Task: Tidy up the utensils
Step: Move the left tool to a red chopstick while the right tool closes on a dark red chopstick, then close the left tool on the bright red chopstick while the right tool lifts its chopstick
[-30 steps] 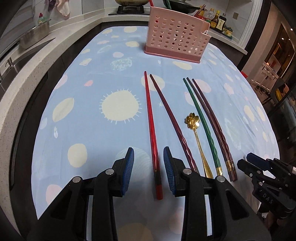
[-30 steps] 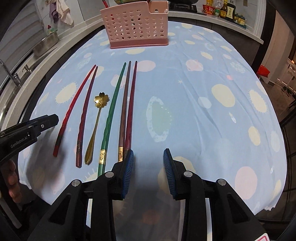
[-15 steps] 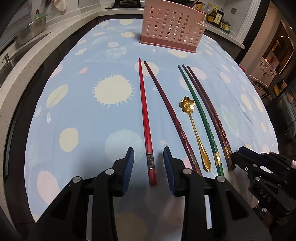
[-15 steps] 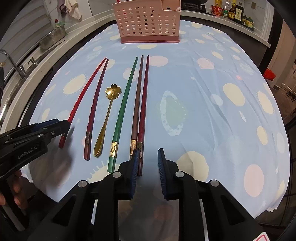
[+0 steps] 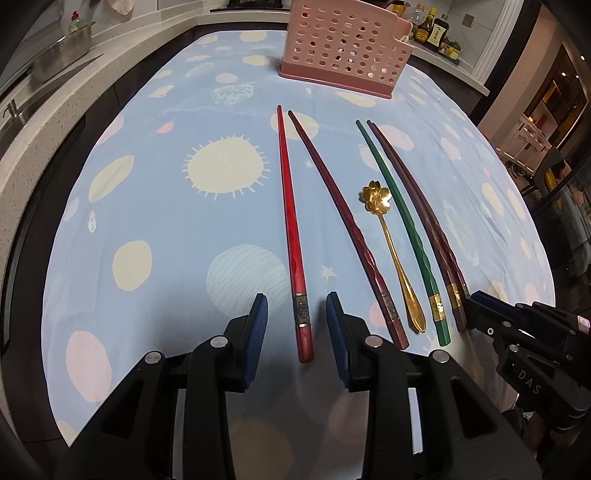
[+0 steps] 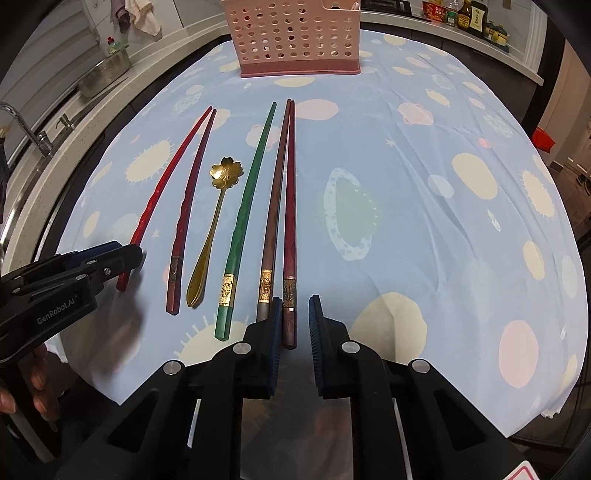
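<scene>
While unclamped, red chopstick [image 5: 295, 254] between left tongs [image 5: 297, 321].

Pink basket [image 5: 345, 51] top was cut off by the frame edge in both wrist views, contents unreadable. Left gripper [image 6: 122, 258] hid the bright red chopstick's [image 6: 162, 184] handle. Right gripper's [image 6: 294, 317] left finger covered the brown chopstick [image 6: 275, 192] end. Bottle labels [image 5: 430, 31] too small.

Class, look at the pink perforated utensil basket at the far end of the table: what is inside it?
Through the holes of the pink basket only dark gaps show; no utensil can be made out. Its walls hide the bottom, and the rim is cut off, so its contents cannot be told.
</scene>
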`<control>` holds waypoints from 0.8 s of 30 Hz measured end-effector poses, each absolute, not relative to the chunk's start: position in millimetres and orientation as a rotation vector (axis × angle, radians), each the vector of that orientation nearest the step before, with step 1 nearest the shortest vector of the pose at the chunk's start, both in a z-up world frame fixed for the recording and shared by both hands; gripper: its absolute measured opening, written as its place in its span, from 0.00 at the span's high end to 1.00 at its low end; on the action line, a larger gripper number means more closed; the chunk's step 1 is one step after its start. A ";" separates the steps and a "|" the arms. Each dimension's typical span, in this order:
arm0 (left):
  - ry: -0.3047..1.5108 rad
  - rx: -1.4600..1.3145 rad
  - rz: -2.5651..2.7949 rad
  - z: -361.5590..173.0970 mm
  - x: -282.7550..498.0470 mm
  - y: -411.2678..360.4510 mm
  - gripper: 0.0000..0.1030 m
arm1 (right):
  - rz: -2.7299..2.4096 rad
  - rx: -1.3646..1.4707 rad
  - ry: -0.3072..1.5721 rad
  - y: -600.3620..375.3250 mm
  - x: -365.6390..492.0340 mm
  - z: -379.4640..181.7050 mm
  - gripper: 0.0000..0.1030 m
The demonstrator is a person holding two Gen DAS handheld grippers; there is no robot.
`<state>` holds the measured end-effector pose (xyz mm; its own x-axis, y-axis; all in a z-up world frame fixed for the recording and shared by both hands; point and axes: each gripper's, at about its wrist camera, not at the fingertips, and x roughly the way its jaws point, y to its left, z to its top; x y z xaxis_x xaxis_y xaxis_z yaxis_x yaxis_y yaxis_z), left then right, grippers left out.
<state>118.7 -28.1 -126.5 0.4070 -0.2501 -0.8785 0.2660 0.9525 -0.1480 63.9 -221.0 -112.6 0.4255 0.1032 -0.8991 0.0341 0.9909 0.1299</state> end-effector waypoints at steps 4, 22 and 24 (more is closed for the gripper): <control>1.102 0.010 -0.336 -126.5 116.9 -27.2 0.71 | 0.040 0.140 1.129 -222.4 63.7 -112.9 0.89; 1.068 -0.019 -0.358 -114.2 112.1 -23.1 0.92 | 0.021 0.167 1.093 -231.8 58.7 -103.2 0.93; 1.056 -0.025 -0.358 -108.1 111.2 -21.6 0.92 | 0.017 0.176 1.079 -234.1 58.1 -97.7 0.93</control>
